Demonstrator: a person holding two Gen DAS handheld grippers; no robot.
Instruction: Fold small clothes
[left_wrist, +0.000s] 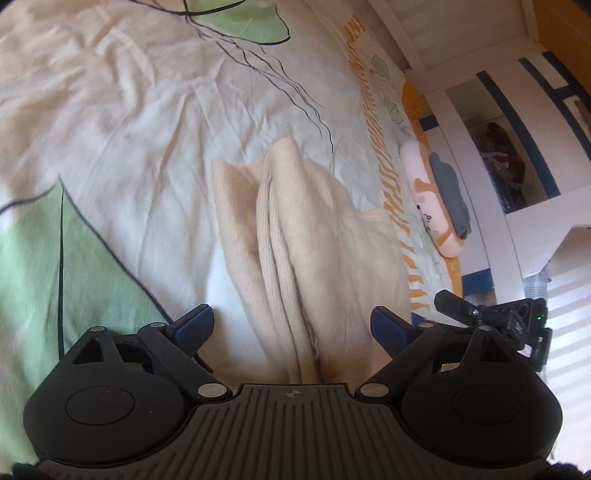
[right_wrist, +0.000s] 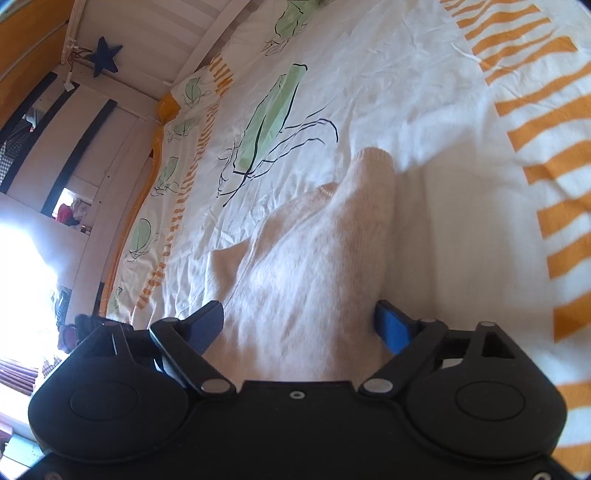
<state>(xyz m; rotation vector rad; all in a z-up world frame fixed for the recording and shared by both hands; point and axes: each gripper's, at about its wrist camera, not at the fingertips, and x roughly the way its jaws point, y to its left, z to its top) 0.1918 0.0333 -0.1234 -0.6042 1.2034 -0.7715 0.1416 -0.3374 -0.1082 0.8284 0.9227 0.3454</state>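
Note:
A cream knit garment (left_wrist: 306, 236) lies bunched in long folds on the bed cover (left_wrist: 147, 122). My left gripper (left_wrist: 293, 326) is open, its blue pads (left_wrist: 195, 326) standing on either side of the cloth's near end. In the right wrist view the same cream garment (right_wrist: 314, 258) runs forward from between the jaws, with a sleeve end pointing away. My right gripper (right_wrist: 303, 326) is open, its blue pads (right_wrist: 391, 328) wide apart around the cloth. The right gripper (left_wrist: 491, 319) also shows at the right edge of the left wrist view.
The white bed cover (right_wrist: 406, 92) has green leaf prints and orange stripes. A pink plush pillow (left_wrist: 432, 199) with a grey cloth (left_wrist: 452, 192) lies at the bed's edge. White bed rails and shelves (left_wrist: 480, 110) stand beyond. A blue star (right_wrist: 105, 55) hangs on the wall.

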